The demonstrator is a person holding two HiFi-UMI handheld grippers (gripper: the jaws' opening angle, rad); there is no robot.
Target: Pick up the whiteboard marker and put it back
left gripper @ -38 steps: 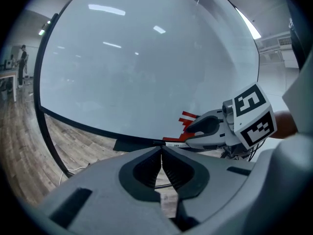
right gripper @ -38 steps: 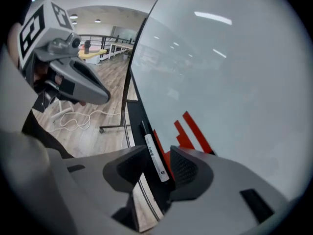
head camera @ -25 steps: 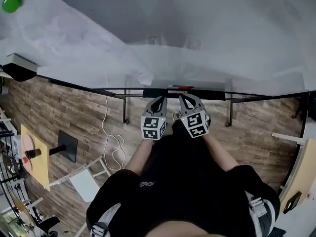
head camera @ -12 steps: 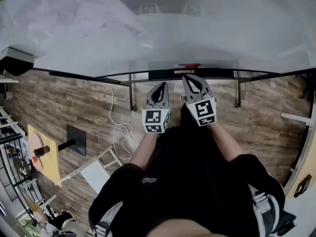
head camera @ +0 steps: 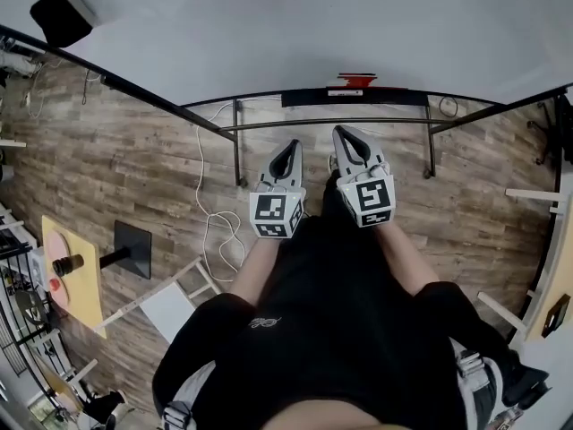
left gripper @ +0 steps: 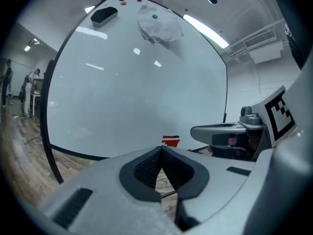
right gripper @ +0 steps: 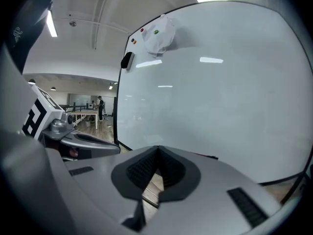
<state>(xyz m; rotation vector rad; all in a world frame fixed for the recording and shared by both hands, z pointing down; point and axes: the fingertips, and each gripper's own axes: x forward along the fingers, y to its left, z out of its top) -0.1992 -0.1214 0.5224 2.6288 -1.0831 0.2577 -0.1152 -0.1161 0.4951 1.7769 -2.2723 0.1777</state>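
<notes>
A small red item [head camera: 356, 81], likely the whiteboard marker, lies on the black tray [head camera: 394, 98] under the whiteboard [head camera: 269, 25]. It shows as a red patch [left gripper: 170, 141] just past the jaws in the left gripper view. My left gripper [head camera: 288, 153] and right gripper [head camera: 346, 138] are side by side, short of the tray and pointing at the board. Both are shut with nothing between the jaws; the tips meet in the left gripper view [left gripper: 161, 149] and in the right gripper view [right gripper: 157, 149]. Each gripper view shows the other gripper beside it.
High on the board are a black eraser [left gripper: 103, 15], small magnets [left gripper: 155, 17] and a crumpled white sheet [right gripper: 159, 35]. The board's metal legs [head camera: 237, 146] stand on wooden floor. A white cable [head camera: 215, 231], a black stand base [head camera: 134, 249] and a yellow table [head camera: 72, 276] lie left.
Both shut grippers have lifted and moved toward the board's tray, the right one leading. The head view now shows less board and more floor.
</notes>
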